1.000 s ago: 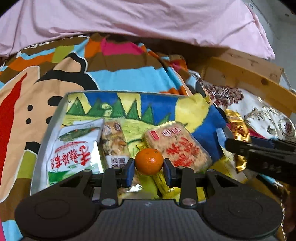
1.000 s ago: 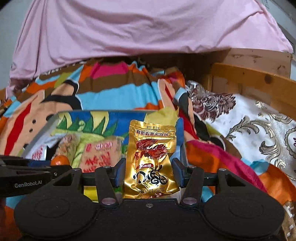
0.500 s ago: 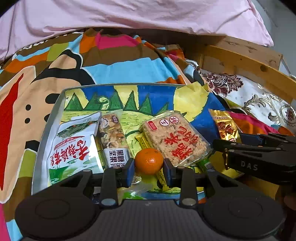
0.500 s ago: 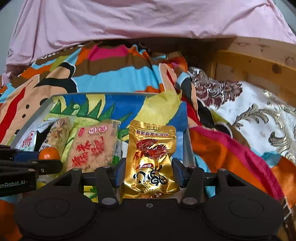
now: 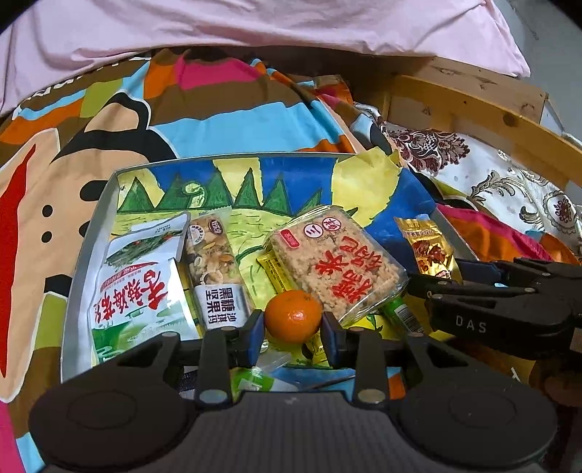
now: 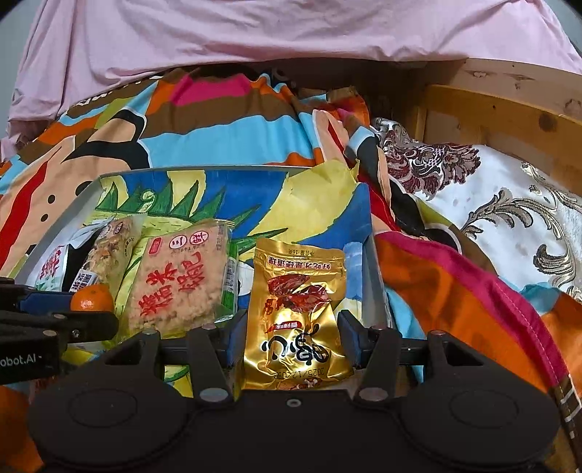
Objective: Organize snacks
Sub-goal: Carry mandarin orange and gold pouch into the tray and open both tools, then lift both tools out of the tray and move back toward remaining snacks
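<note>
My left gripper (image 5: 293, 333) is shut on a small orange mandarin (image 5: 293, 316) and holds it over the near part of the metal tray (image 5: 82, 262), which has a painted landscape lining. My right gripper (image 6: 291, 336) is shut on a gold snack pouch (image 6: 296, 316) over the tray's right side (image 6: 374, 276). The pouch also shows in the left wrist view (image 5: 429, 249), and the mandarin in the right wrist view (image 6: 91, 297). In the tray lie a rice-cake pack (image 5: 338, 267), a nut bar (image 5: 214, 265) and a white-green packet (image 5: 134, 291).
The tray rests on a colourful patterned blanket (image 5: 218, 120). A pink cover (image 5: 254, 25) lies behind. A wooden bed frame (image 5: 473, 105) and a floral brocade pillow (image 6: 491, 203) are to the right. Small green and yellow wrappers (image 5: 400, 309) lie under the rice-cake pack.
Both grippers have moved forward and lower over the tray, each keeping its item. The tray and its snacks now look closer and fill more of both views.
</note>
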